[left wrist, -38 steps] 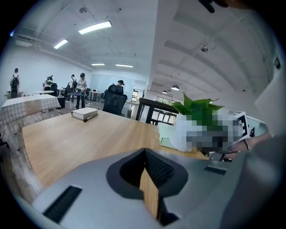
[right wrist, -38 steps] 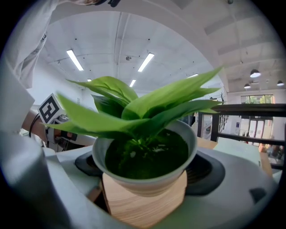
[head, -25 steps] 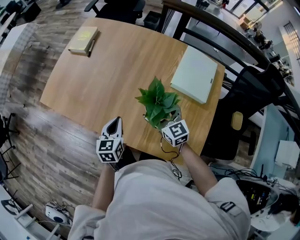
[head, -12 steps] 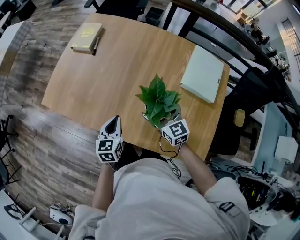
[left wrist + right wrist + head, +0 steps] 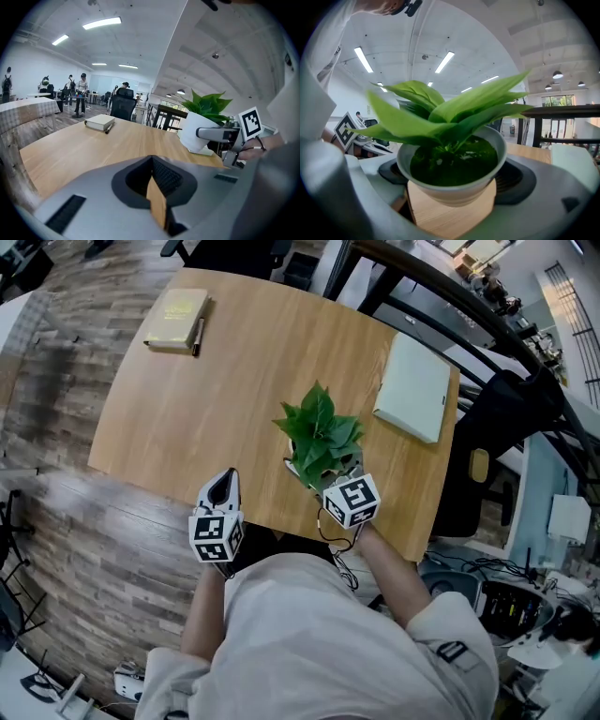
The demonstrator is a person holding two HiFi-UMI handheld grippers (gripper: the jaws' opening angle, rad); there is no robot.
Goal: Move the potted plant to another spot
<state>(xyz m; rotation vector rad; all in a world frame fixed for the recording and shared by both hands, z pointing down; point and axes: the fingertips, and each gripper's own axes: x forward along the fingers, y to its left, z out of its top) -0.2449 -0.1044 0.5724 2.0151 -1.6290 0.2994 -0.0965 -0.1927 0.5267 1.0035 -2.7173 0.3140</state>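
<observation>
Near table [image 5: 187, 399] edge, right gripper [image 5: 330, 476] clasps potted plant [image 5: 319, 432]

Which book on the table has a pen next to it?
The yellowish book at the far left corner: a dark pen lies beside it. The pale book has none.

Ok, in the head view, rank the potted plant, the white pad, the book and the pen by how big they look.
1. White pad and potted plant: about alike; the plant rises toward the camera, so I won't rank them.
2. Book.
3. Pen.
</observation>
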